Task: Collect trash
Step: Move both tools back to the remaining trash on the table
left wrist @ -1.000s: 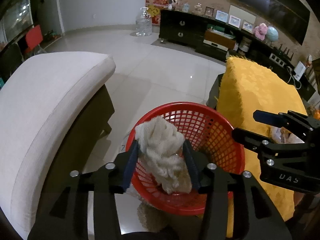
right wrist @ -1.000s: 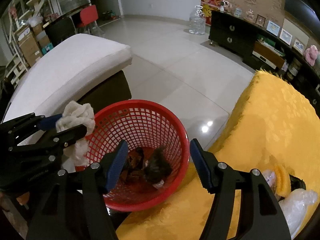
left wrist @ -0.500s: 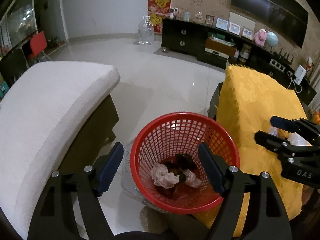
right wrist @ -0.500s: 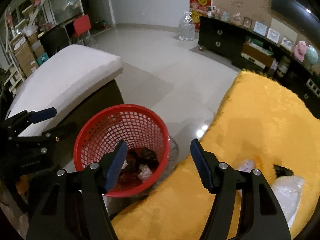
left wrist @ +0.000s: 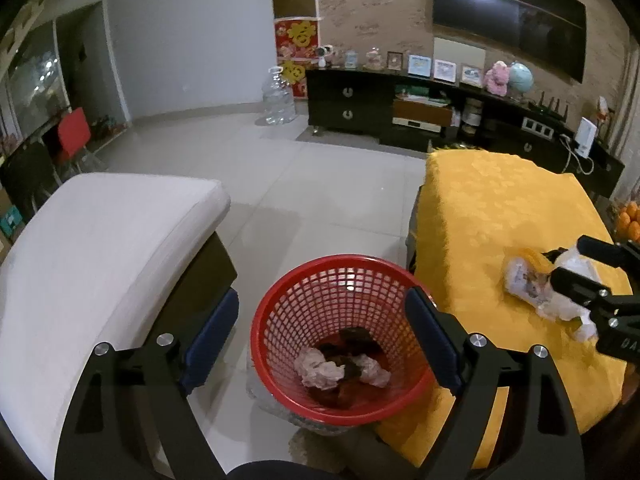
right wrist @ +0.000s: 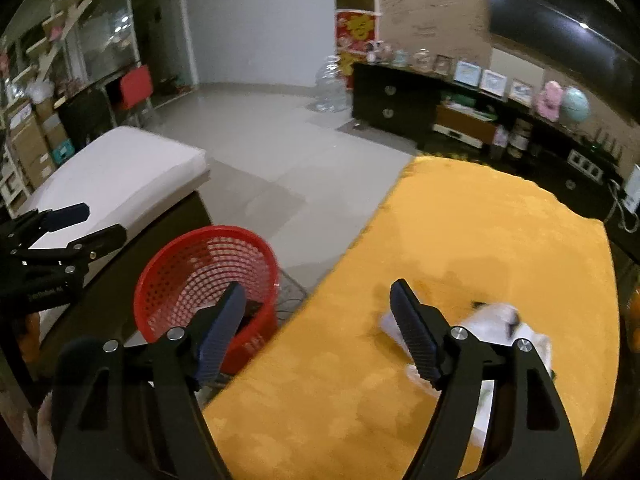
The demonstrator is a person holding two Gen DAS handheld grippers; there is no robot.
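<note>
Item: red basket (left wrist: 340, 336), standing on the floor at lower centre of the left wrist view, between a white cushioned seat (left wrist: 100, 248) and the yellow-covered bench (left wrist: 500, 208); contents, crumpled white wads and dark scraps at the bottom. Left gripper (left wrist: 320, 336): jaws wide, just been opening, nothing between them, poised above the basket mouth. Right gripper (right wrist: 316, 320): jaws wide, just been opening further, empty, over the bench edge. Remaining trash: a crumpled plastic and paper bundle (left wrist: 536, 284) on the bench at the right edge of the left wrist view; in the right wrist view it lies blurred beyond the right-hand finger, not between the jaws. Risks, as judged: the jaws may close beside the bundle or on the plush cloth instead; thin plastic may slip or shed pieces when lifted; a low carry could clip the basket rim and tip it.
</note>
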